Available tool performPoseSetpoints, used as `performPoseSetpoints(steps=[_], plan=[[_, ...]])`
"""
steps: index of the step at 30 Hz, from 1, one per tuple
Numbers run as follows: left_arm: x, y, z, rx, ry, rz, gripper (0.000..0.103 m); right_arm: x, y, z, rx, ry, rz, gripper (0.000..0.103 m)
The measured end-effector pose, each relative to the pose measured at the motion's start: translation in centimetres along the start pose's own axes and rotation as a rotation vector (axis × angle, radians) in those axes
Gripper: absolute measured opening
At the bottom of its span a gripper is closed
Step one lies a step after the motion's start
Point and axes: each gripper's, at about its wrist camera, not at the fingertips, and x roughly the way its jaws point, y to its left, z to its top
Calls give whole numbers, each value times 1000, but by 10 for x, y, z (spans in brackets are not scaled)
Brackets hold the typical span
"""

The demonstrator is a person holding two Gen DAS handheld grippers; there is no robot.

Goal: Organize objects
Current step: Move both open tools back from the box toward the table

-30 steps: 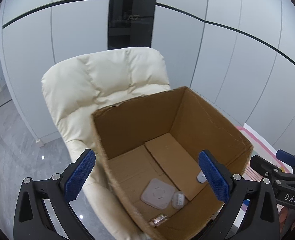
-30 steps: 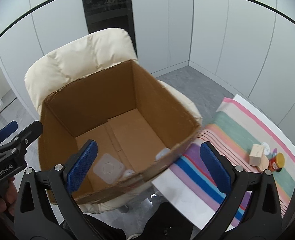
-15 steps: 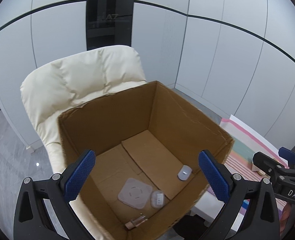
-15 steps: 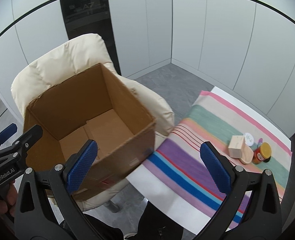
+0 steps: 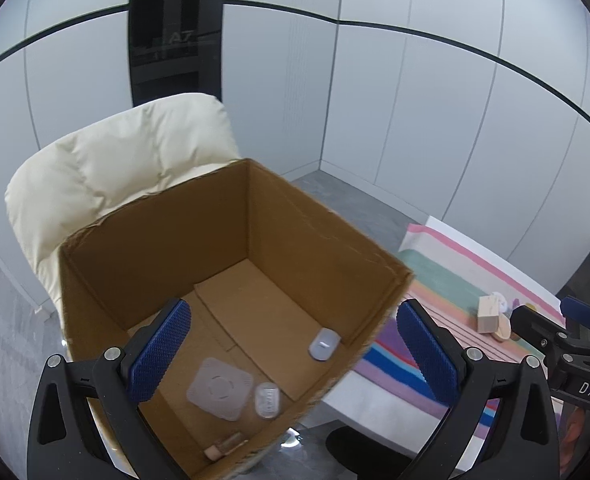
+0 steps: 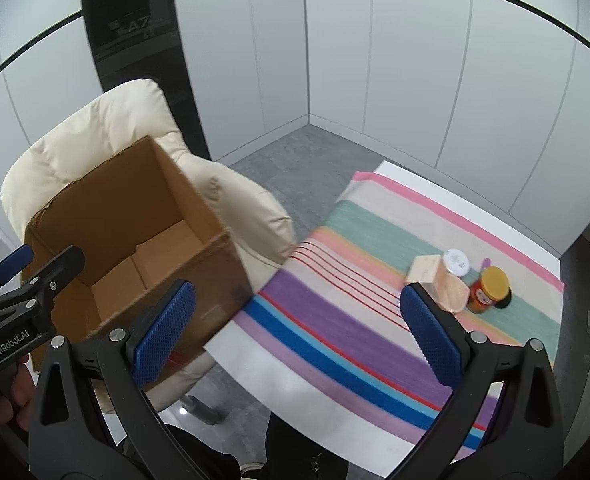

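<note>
A: Where do the objects sit?

B: The jar (image 6: pixel 489 289), wooden block (image 6: pixel 427 269) and round lid (image 6: pixel 456 262) cluster on the striped surface (image 6: pixel 335 320), ahead of the right tool (image 6: pixel 295 330), likely awaiting the cardboard box (image 5: pixel 295 232) on the chair (image 5: pixel 107 176) under the left tool (image 5: pixel 295 348).

A: Holding anything?

B: Both tools are spread apart, empty. Since a second ago, both views have swung rightward toward the cluster.
</note>
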Motion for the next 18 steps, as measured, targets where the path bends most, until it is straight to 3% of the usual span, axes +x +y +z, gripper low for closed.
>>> performPoseSetpoints(steps=[18], plan=[[12, -83, -3, 100, 17, -91, 103, -17, -83, -20, 103, 3, -77, 103]])
